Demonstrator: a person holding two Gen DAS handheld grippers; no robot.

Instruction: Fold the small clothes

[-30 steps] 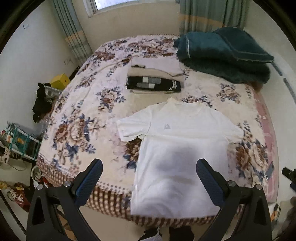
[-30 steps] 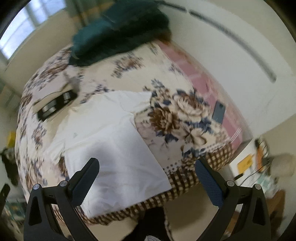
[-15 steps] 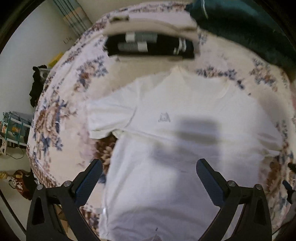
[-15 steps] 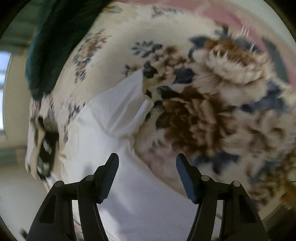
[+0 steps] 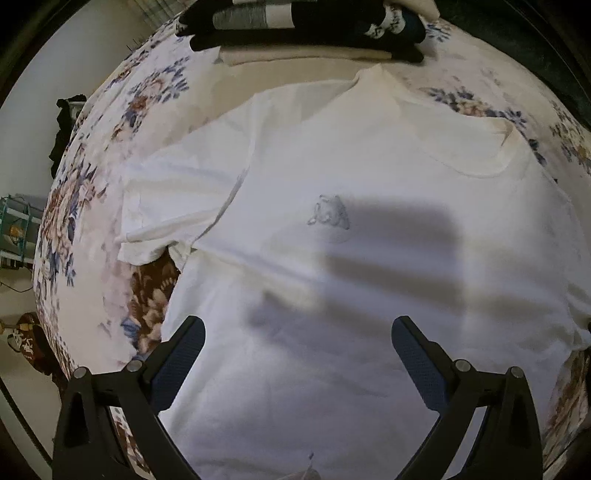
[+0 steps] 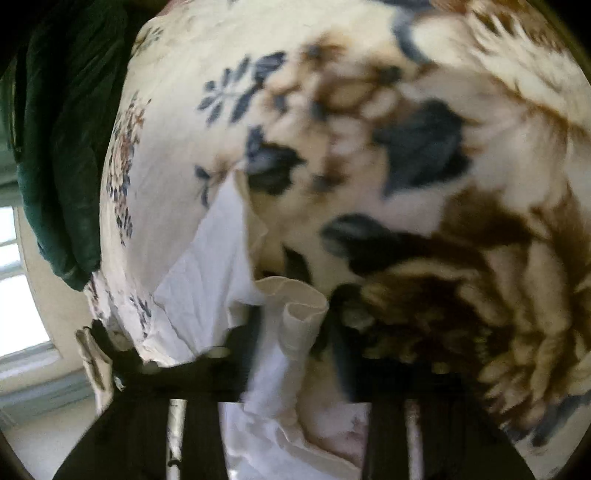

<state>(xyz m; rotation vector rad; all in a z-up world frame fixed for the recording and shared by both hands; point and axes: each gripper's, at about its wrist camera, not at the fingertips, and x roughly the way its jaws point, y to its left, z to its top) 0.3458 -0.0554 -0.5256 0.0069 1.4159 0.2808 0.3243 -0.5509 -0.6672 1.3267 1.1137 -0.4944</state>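
The right gripper (image 6: 295, 325) is closing its jaws, and a bunched fold of the white T-shirt (image 6: 303, 314) already stands between them, pinched up into a small roll at the sleeve edge. The left gripper (image 5: 297, 354) has its jaws wide, with nothing between them; it hangs over the lower body of the T-shirt (image 5: 332, 229), which lies flat and face up on the flowered bedspread (image 5: 85, 206), with the collar toward the far side and the hem toward the near edge of the bed. I judge the shirt is light, thin and very soft: it will not keep any shape, it wrinkles and gathers under the pads as the right view shows, and it may slide a little on the bedspread when it is pulled. For this reason it is better to take it at a seam or edge, such as the sleeve end, the shoulder or the hem corner, and not in the middle of the cloth. The left view gives the whole shirt, its small grey print (image 5: 328, 216) and the pile of folded clothes (image 5: 303, 29) beyond the collar. The right view is blurred and close, but only there the pinch itself is seen, and also the dark green blanket (image 6: 62, 147) at the far side
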